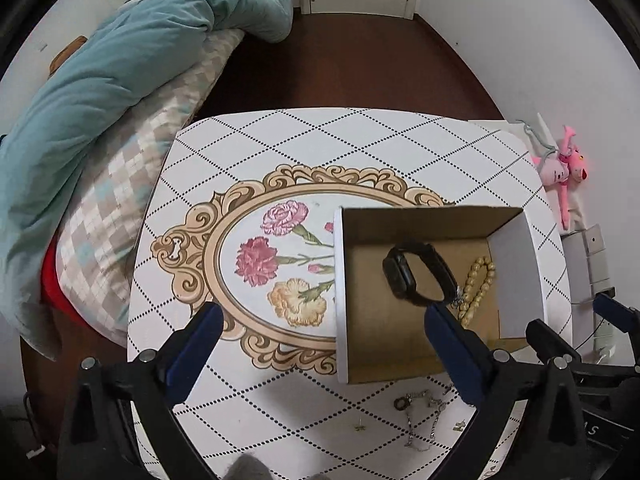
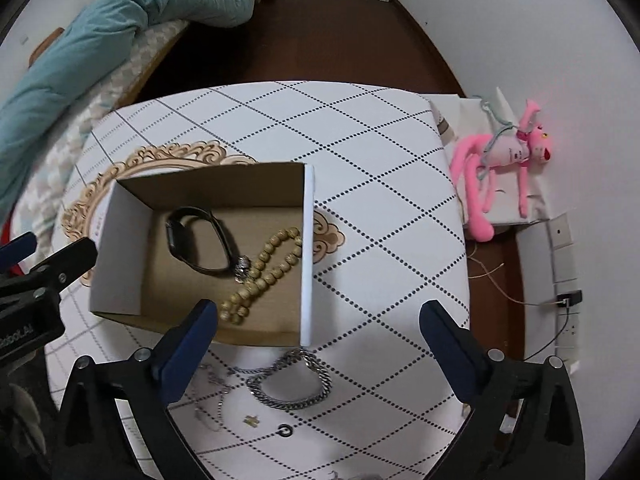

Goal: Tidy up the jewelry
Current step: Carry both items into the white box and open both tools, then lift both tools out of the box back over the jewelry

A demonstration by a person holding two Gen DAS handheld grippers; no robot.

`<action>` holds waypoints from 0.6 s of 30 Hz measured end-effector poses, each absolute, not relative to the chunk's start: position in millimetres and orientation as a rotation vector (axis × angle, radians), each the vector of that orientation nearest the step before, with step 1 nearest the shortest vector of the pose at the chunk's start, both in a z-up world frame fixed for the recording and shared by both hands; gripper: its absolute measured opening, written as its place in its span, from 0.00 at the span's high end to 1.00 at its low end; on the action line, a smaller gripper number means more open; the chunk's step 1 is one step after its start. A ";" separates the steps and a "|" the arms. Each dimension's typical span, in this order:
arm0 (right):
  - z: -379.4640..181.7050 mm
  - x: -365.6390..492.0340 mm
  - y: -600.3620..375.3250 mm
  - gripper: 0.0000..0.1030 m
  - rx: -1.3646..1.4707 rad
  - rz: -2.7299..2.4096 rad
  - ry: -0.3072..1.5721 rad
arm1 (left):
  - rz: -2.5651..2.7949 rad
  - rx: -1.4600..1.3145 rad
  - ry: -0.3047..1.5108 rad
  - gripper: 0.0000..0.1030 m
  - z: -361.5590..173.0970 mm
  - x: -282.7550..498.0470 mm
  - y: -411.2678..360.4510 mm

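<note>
An open cardboard box stands on the patterned table. Inside lie a black wristband, a wooden bead bracelet and a small silver piece. In front of the box on the table lie a thick silver chain bracelet, a thin silver chain, a small gold piece and a small black ring. My left gripper is open and empty, left of the box front. My right gripper is open and empty above the thick chain.
The table has rounded edges. A bed with a teal duvet lies to the left. A pink plush toy lies on a white bag at the right. Cables run near the right wall.
</note>
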State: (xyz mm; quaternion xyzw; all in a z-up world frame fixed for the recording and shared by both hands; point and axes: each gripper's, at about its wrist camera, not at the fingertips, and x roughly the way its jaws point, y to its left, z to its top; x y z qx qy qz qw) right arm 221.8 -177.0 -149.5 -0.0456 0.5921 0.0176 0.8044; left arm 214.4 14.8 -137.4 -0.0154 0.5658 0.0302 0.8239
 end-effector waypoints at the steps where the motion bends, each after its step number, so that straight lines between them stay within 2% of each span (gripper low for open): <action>1: -149.3 220.9 -177.0 0.01 -0.101 0.035 1.264 | 0.070 -0.033 1.201 0.00 -137.7 212.4 15.0; 9: -134.5 208.7 -182.2 0.01 -0.101 0.011 1.215 | 0.073 -0.034 1.153 0.00 -122.2 196.1 9.4; 18: -82.1 178.7 -188.0 0.01 -0.099 -0.013 1.089 | 0.063 -0.047 1.064 0.00 -80.1 167.5 4.3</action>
